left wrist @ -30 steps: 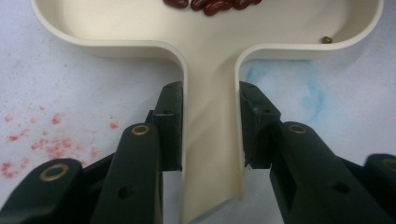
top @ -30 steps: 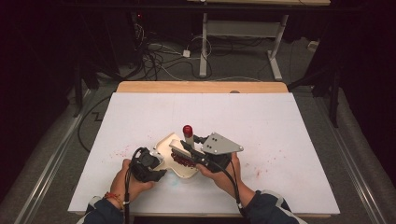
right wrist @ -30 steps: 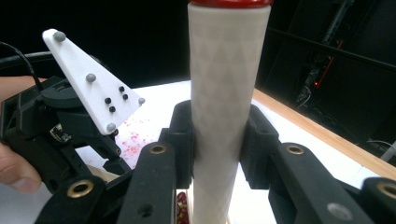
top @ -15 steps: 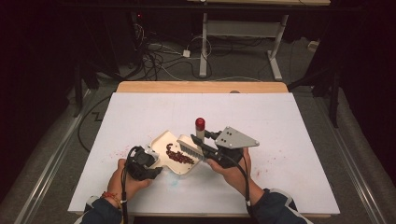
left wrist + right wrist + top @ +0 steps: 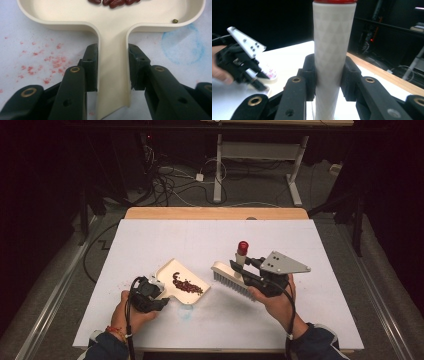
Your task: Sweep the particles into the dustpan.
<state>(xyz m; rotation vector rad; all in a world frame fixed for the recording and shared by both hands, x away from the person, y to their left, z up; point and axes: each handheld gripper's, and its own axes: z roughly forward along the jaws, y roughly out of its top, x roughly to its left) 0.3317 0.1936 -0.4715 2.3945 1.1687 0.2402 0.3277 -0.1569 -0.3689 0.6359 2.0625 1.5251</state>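
— Two things fill the high view: a dark room and the white table (image 5: 300, 320). What lies around it?
— A grey floor with a tangle of cables (image 5: 165, 180) past the far edge, and a white desk frame (image 5: 260, 155) behind that. A wooden strip (image 5: 215, 213) runs along the far edge of the surface.
— And on the surface?
— Faint red stains (image 5: 52, 62) near the front left, a blue smudge (image 5: 182, 47) beside them. The cream dustpan (image 5: 186, 280) sits left of centre toward the front edge, red beans (image 5: 187, 285) in its tray.
— Who holds it?
— The left gripper (image 5: 112, 67) — jaws pinching the dustpan's handle from both sides.
— The brush?
— The white brush (image 5: 232, 279) hangs right of the dustpan, apart from it, bristles down. The right gripper (image 5: 328, 75) is clamped on its white, red-capped handle.
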